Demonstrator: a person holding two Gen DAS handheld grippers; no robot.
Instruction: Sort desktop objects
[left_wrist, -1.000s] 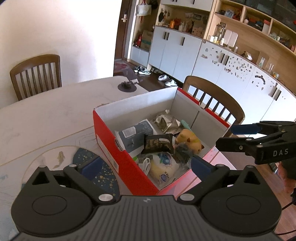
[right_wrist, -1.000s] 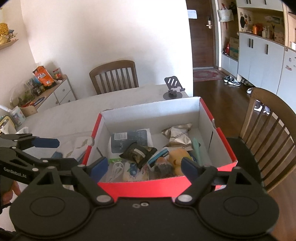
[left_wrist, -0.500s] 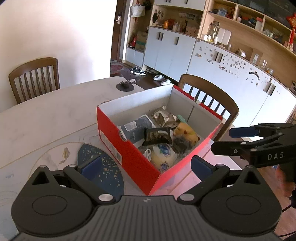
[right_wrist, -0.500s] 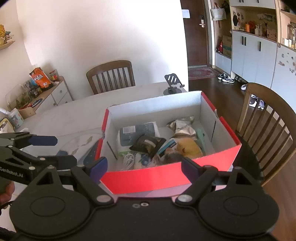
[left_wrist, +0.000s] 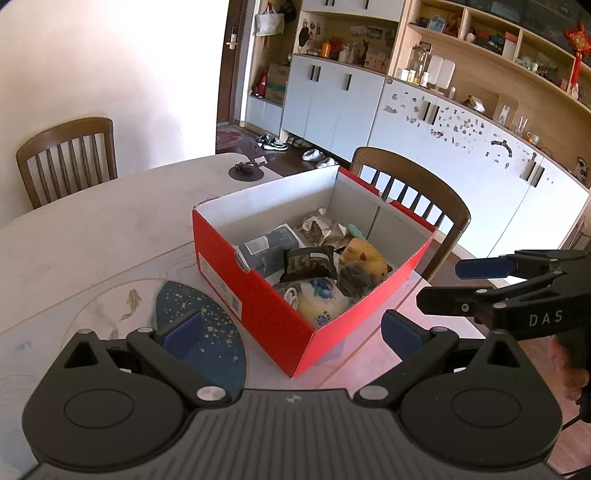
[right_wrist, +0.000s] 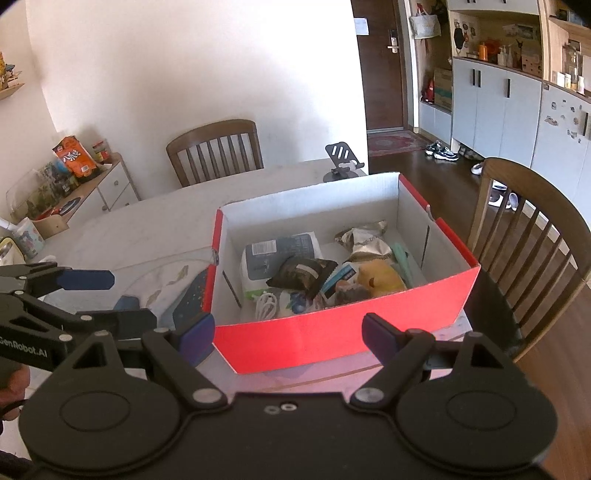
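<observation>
- Both grippers have drawn back from the red box (left_wrist: 258, 314) since a second ago: it now looks smaller and farther off in both wrist views, and nothing inside it has shifted.
- That box stands open on the pale table (left_wrist: 92, 236), near the edge by a wooden chair (left_wrist: 436, 206), with one corner turned toward the left wrist camera.
- Inside lie a grey-blue packet (right_wrist: 280, 254), a dark sachet (right_wrist: 303, 271), a crumpled foil wrapper (right_wrist: 364, 240), a yellow plush toy (right_wrist: 380, 278), a coiled white cable (right_wrist: 266, 304) and a round white-and-blue pouch (left_wrist: 321, 299), all heaped together and touching.
- Just left of the box a dark blue speckled mat (left_wrist: 207, 325) lies flat on the table.
- The left gripper (left_wrist: 291, 334) has its fingers spread wide with nothing between them; it hangs short of the near corner.
- The right gripper (right_wrist: 288, 334) is likewise spread and empty, squared up to the long red wall.
- No other loose object shows on the near table, so the sorting looks close to finished, or paused for a new pick.
- For a clean next pick, I would choose whatever lies on top, such as the sachet, come in over the rim from above, and keep the other gripper clear of the wall.
</observation>
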